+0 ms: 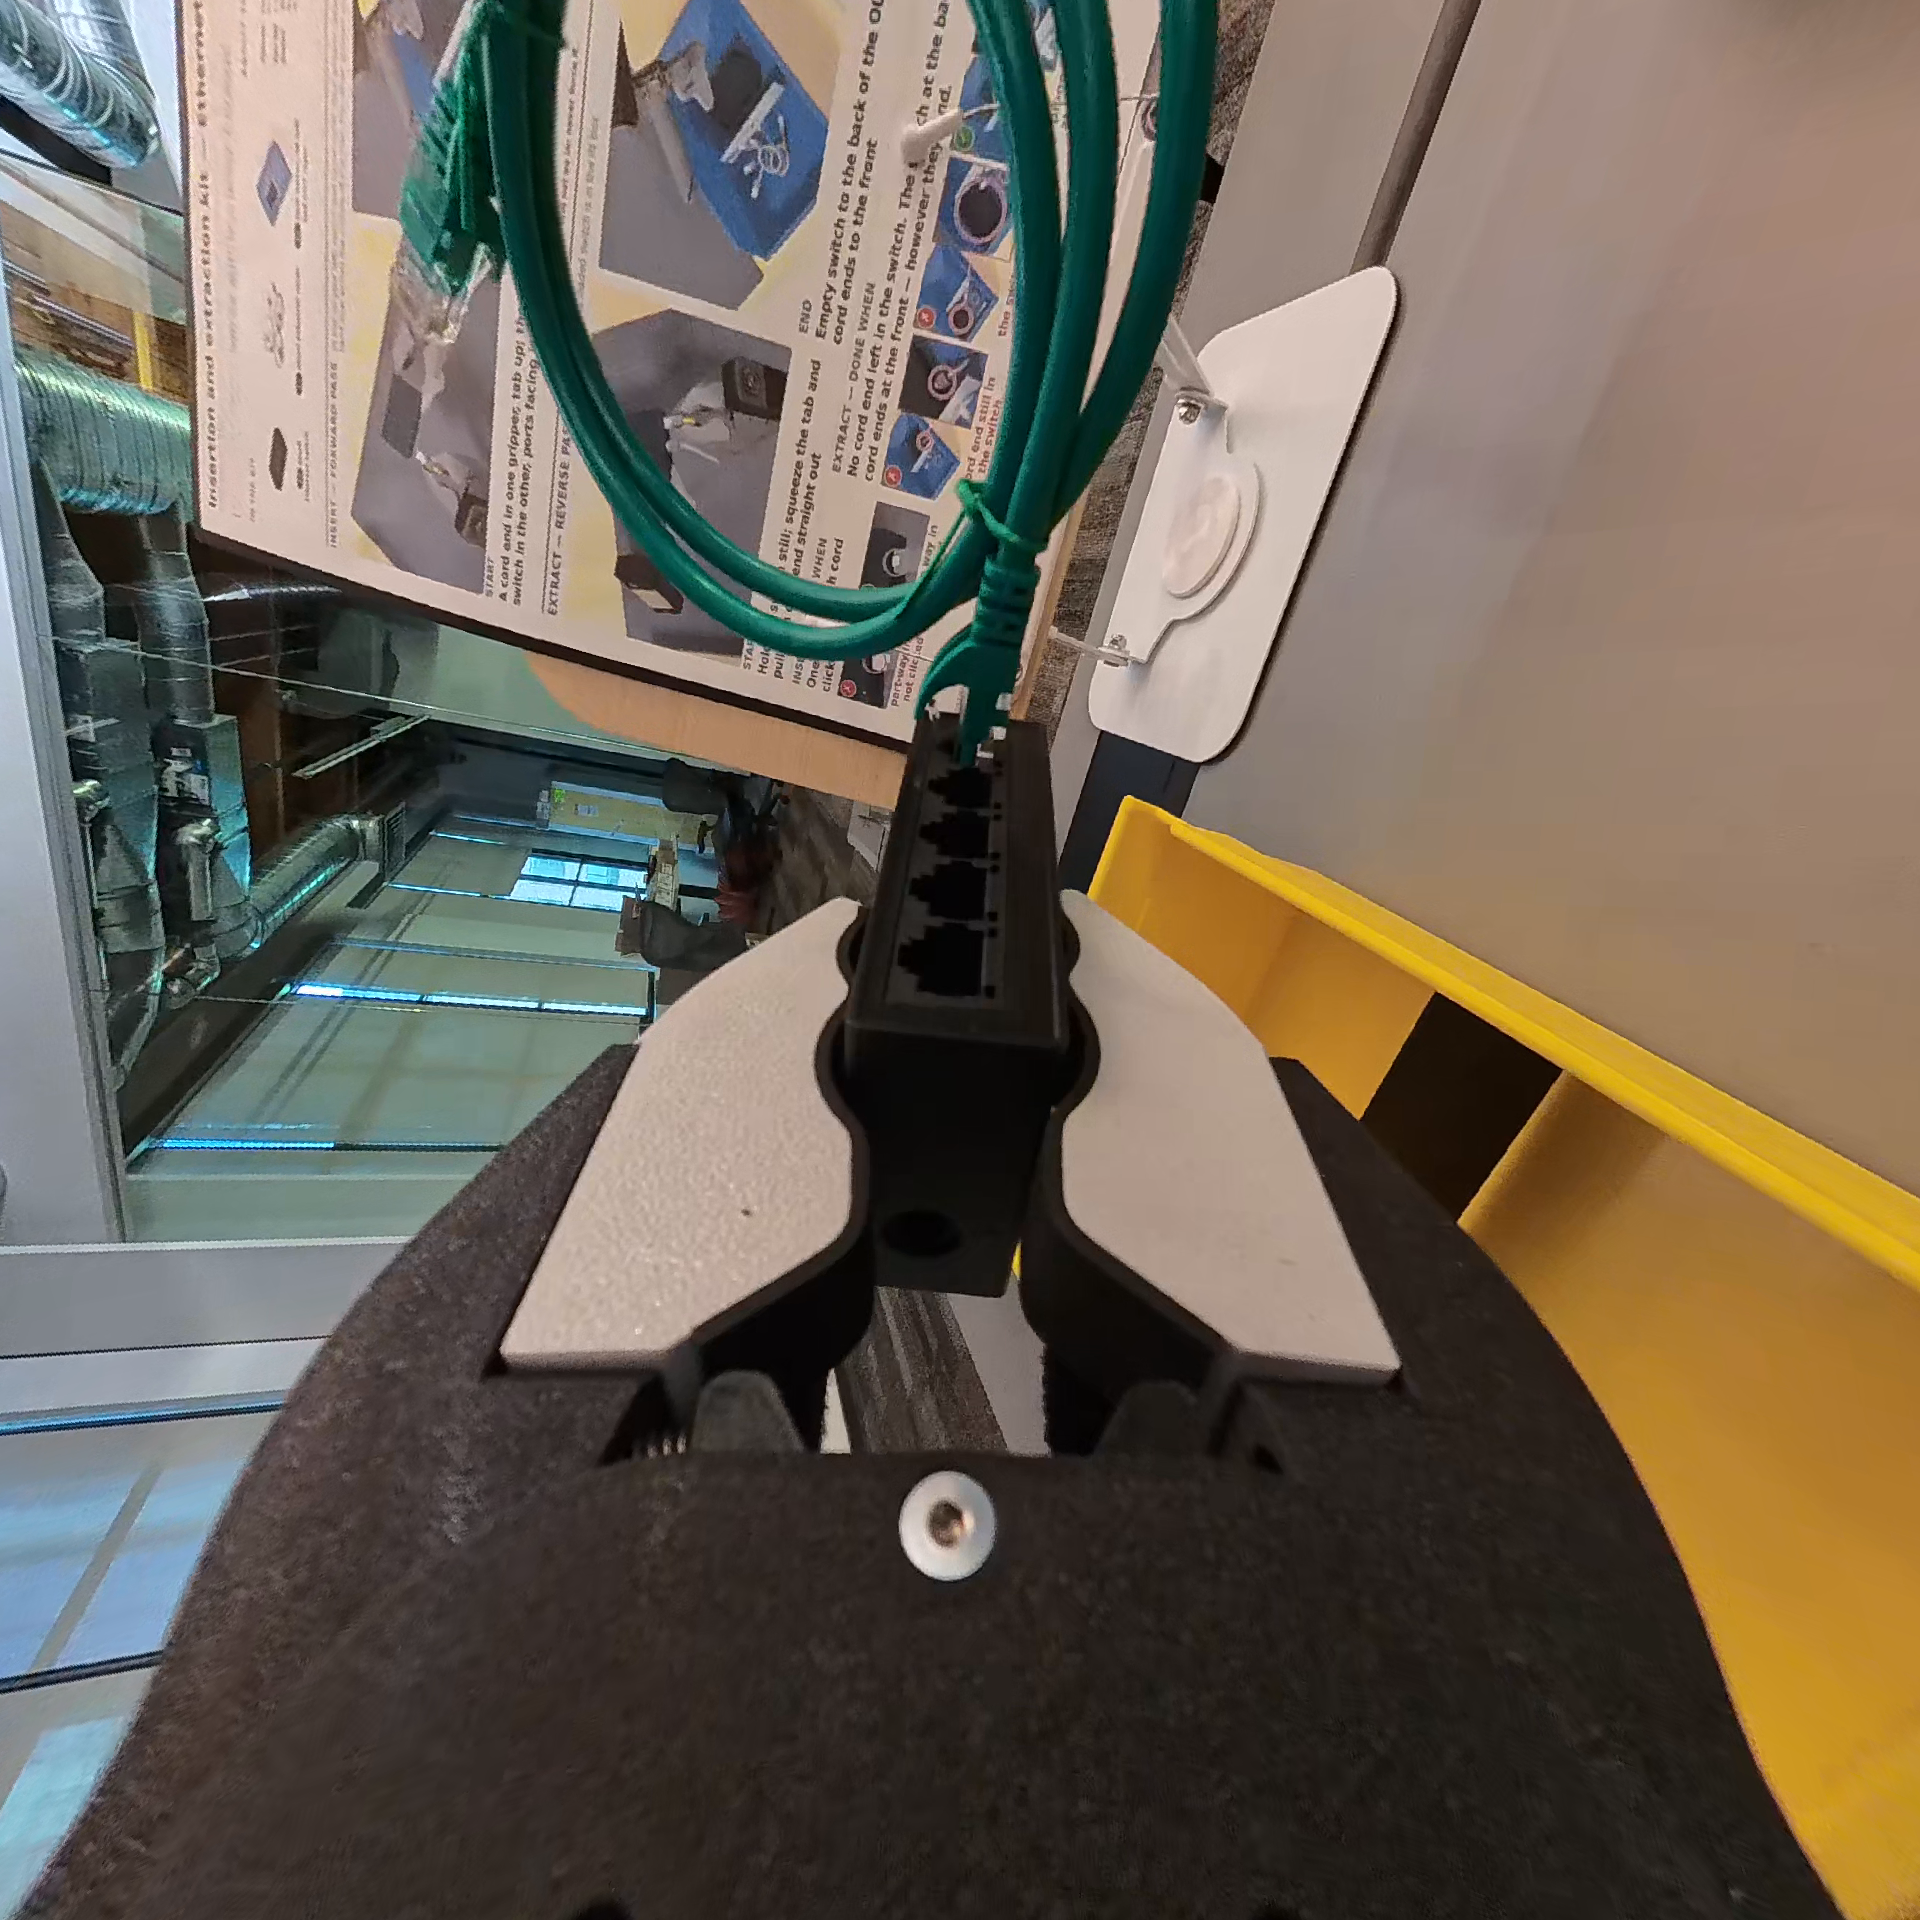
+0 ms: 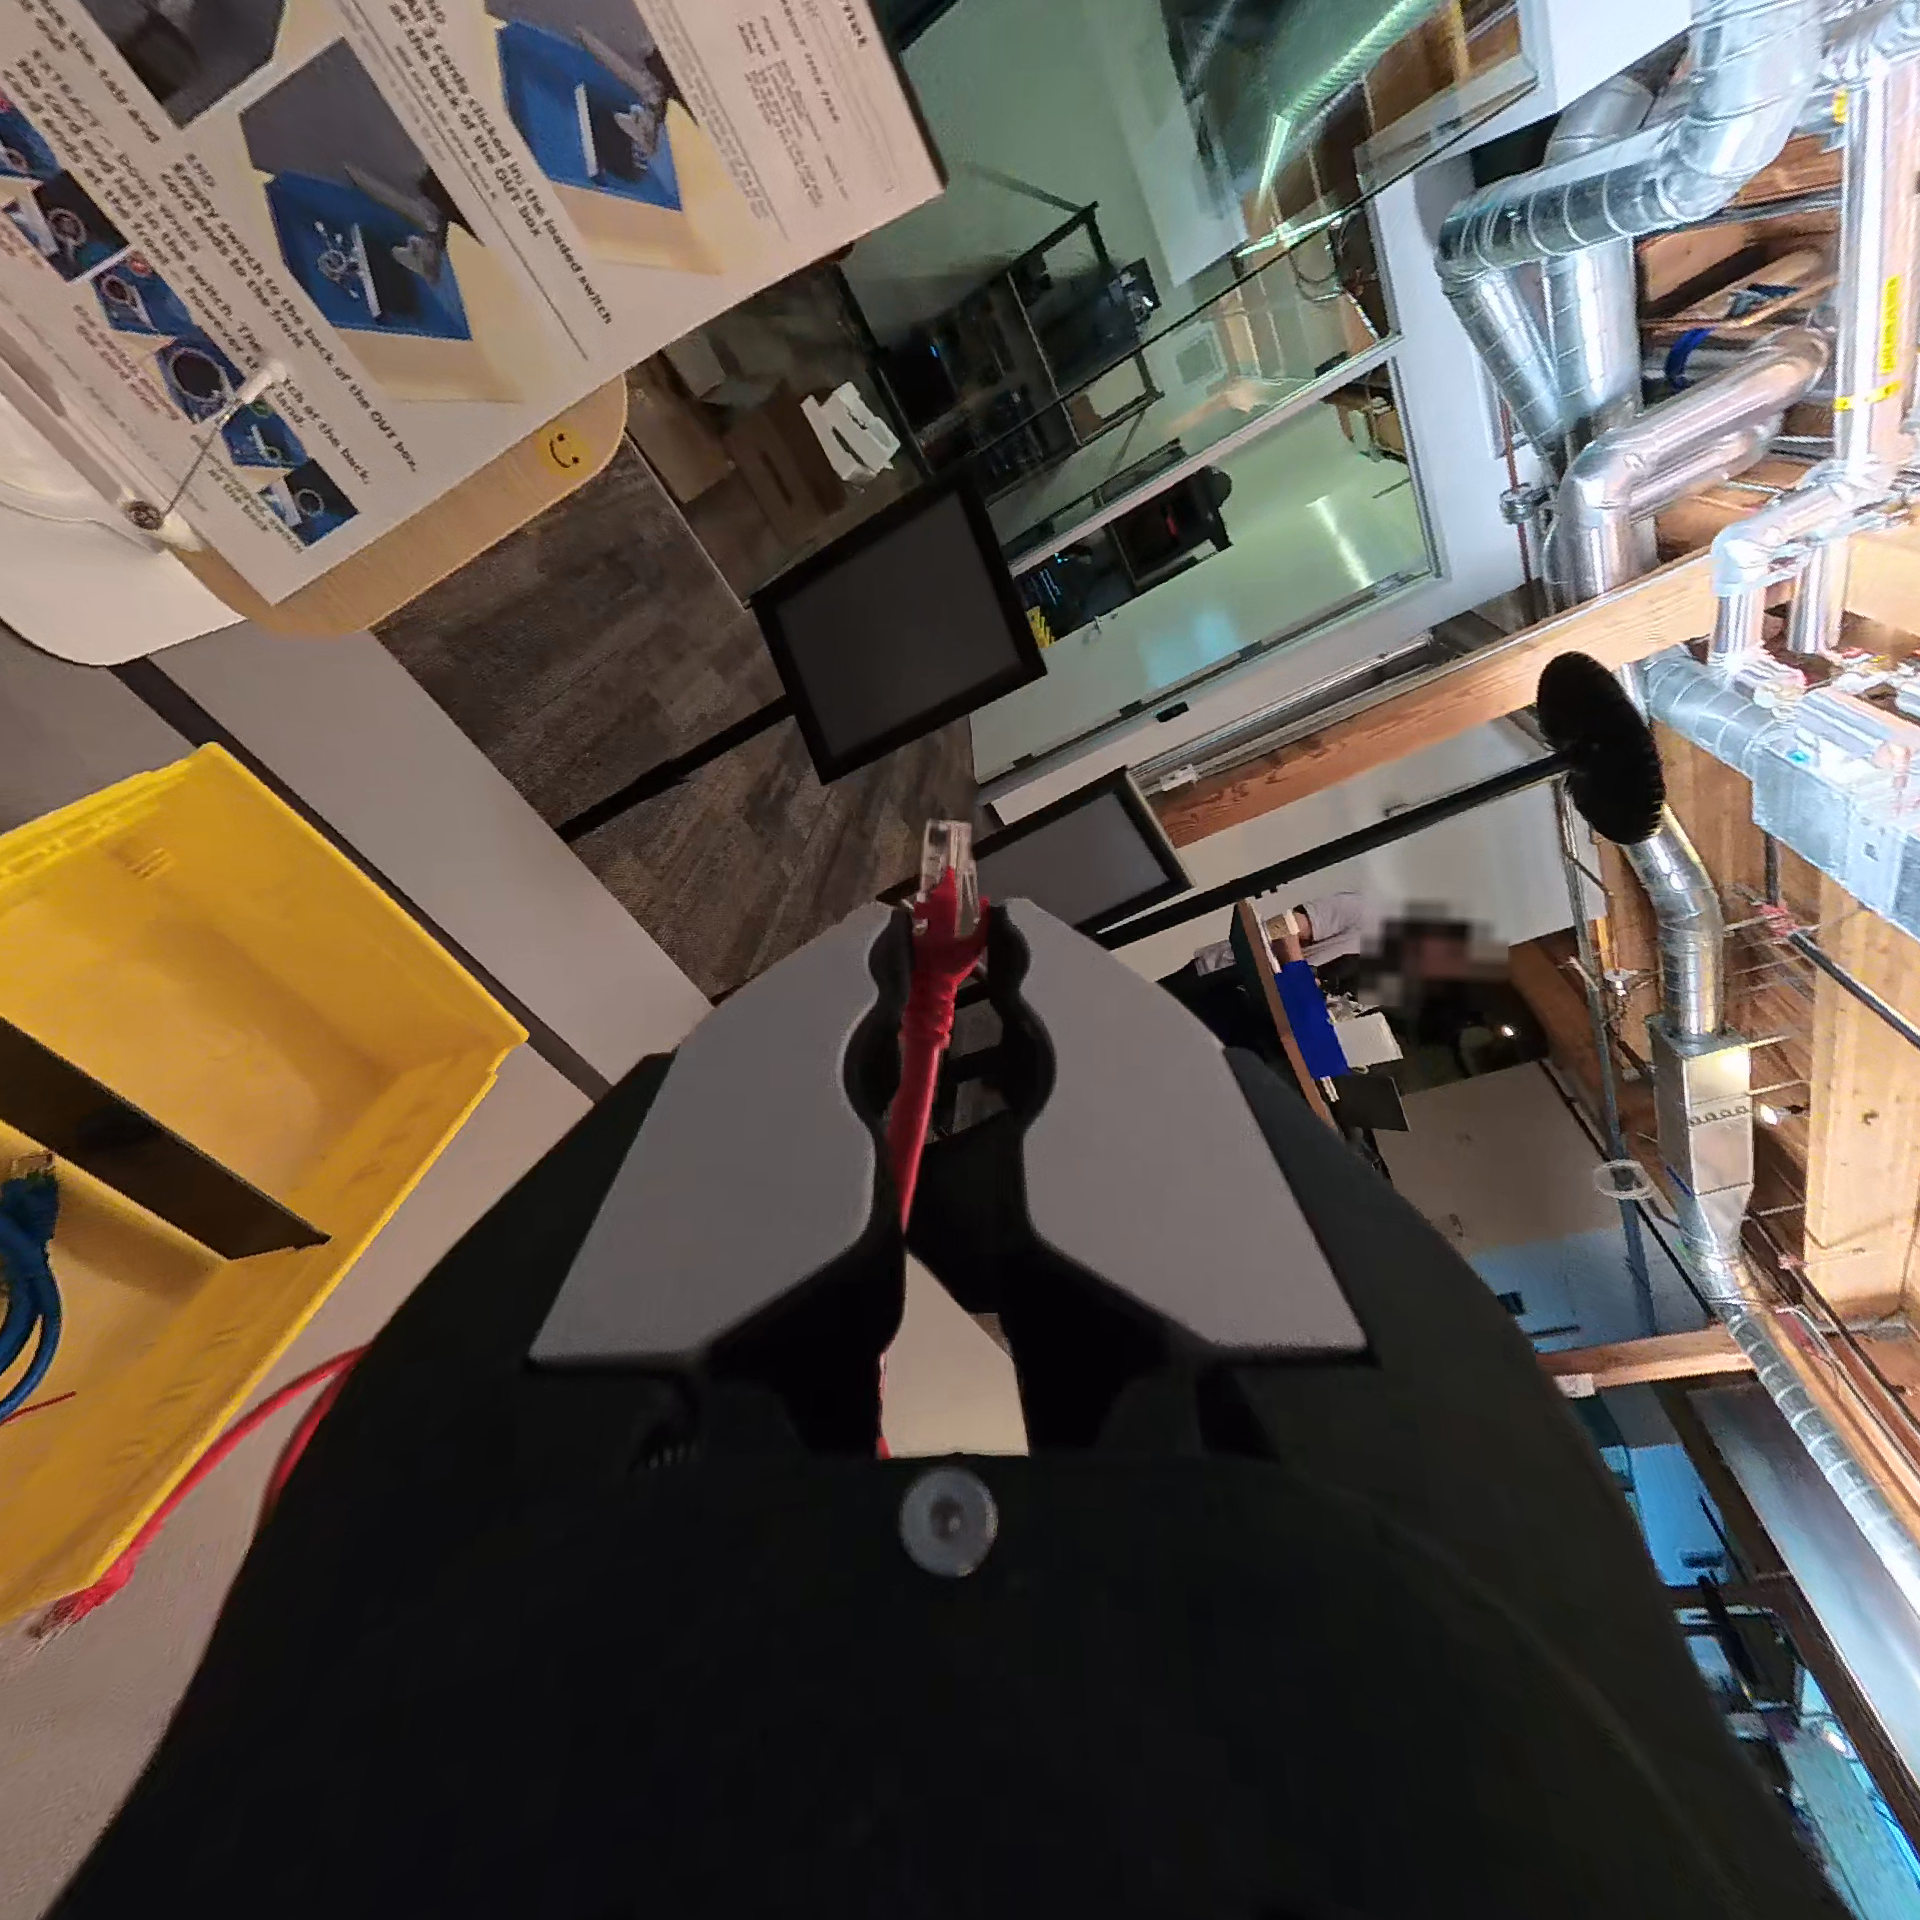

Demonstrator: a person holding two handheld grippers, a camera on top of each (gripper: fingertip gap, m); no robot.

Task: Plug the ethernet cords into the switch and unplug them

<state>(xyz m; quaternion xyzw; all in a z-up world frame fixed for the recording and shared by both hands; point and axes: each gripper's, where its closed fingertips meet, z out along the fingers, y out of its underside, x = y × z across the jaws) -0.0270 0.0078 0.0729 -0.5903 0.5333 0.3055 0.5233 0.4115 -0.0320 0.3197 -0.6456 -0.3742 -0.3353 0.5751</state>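
While the left claw (image 1: 958, 997) clamps the black switch (image 1: 961, 935) with 1 green cord (image 1: 1049, 312) plugged in, the right claw (image 2: 951, 940) grips a red cord (image 2: 925, 1029).

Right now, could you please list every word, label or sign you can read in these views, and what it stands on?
I cannot quote writing; these bear it.
Instruction poster: printed text with photos.
Yellow tags on ceiling pipes: too small to read.
Switch, green cord, red cord: no markings visible.

Yellow bin (image 2: 260, 997) on grey table (image 1: 1662, 520); instruction poster (image 1: 582, 343) beyond; dark monitor (image 2: 899, 623); silver ducts (image 2: 1621, 239)
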